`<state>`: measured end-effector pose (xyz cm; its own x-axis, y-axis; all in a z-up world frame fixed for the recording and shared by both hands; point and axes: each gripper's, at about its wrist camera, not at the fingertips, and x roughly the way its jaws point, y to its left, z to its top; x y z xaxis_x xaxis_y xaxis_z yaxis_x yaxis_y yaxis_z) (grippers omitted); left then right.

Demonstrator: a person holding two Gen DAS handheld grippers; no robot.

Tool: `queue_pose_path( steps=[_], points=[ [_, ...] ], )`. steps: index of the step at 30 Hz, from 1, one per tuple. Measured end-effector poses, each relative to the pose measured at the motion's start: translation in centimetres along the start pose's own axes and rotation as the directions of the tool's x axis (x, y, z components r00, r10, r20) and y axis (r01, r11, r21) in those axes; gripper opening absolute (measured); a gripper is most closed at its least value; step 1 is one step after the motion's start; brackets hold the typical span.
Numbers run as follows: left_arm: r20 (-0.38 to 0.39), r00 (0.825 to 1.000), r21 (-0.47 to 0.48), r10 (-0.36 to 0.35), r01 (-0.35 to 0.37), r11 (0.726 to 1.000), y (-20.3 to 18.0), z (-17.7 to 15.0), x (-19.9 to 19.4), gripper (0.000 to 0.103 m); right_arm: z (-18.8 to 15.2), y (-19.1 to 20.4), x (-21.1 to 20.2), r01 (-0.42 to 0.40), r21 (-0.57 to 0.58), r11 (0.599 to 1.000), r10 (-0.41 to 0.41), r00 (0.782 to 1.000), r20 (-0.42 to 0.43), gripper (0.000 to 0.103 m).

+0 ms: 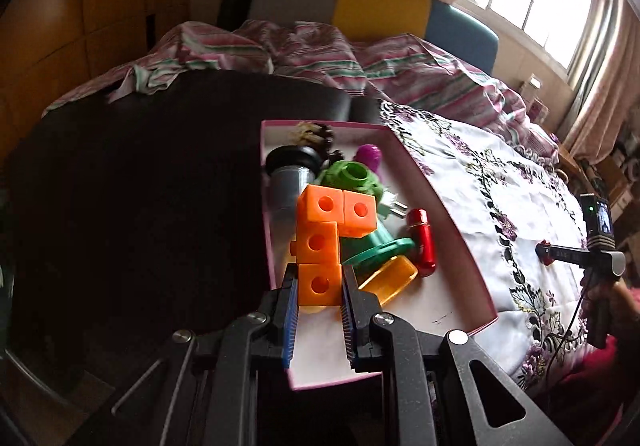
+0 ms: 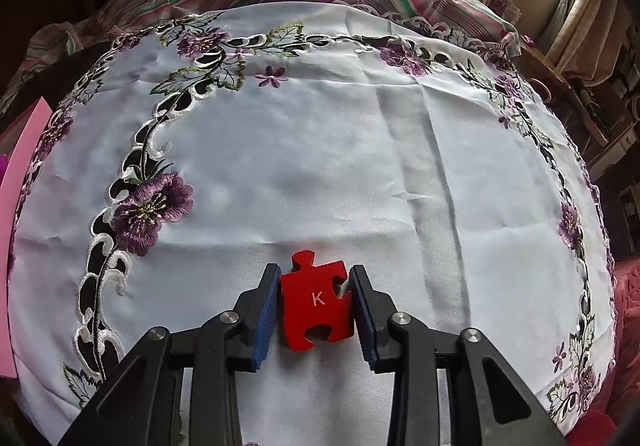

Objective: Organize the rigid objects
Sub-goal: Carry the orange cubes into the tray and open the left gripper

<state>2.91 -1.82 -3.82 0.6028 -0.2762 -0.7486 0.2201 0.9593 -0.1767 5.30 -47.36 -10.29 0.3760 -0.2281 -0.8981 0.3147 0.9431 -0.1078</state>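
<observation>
From the left wrist, the left gripper (image 1: 319, 284) is clamped on the near cube of an orange block piece (image 1: 326, 236), four holed cubes joined in a crooked chain; its long axis runs away from the claw toward the far end of the pink box (image 1: 472, 246), with the top cube stepping off to the right. The piece is held over the box's near half and covers part of the clutter lying in it: a grey torch (image 1: 286, 182) along the left wall, a green ring part (image 1: 352, 176) and a purple cap (image 1: 370, 156) beyond the block, a teal flanged part (image 1: 380, 246), a red capsule (image 1: 422, 242) lying roughly parallel to the right wall, and an amber piece (image 1: 394, 280) just right of the claw. A dark lump in the box's far corner is too murky to name. Right of the box, over the embroidered cloth (image 1: 480, 206), the right gripper (image 1: 545, 253) shows small, a red thing at its tip. From the right wrist, the right gripper (image 2: 316, 304) is closed on a red puzzle piece (image 2: 316, 310) marked K, its knob pointing away from the claw, held by its side edges over the cloth (image 2: 320, 166); only a pink sliver of the box (image 2: 16, 226) shows at the left edge
</observation>
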Motion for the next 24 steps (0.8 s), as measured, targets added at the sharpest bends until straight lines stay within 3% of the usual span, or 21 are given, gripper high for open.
queue_pose_path(
  steps=[9,16,24],
  points=[
    [-0.042,0.996,0.077,-0.077,0.080,0.994,-1.8,-1.1,1.8,0.019,0.0,0.1,0.0,0.006,-0.010,1.000,-0.006,1.000,0.002,0.034],
    [-0.073,0.984,0.177,-0.165,0.176,0.968,-5.0,-1.2,2.5,0.019,0.0,0.1,0.0,0.011,-0.018,1.000,-0.011,1.000,0.003,0.034],
    [-0.158,0.975,0.238,-0.158,0.193,0.952,-7.3,-2.2,5.1,0.020,-0.1,0.2,-0.1,0.019,-0.024,1.000,-0.019,1.000,0.004,0.034]
  ],
)
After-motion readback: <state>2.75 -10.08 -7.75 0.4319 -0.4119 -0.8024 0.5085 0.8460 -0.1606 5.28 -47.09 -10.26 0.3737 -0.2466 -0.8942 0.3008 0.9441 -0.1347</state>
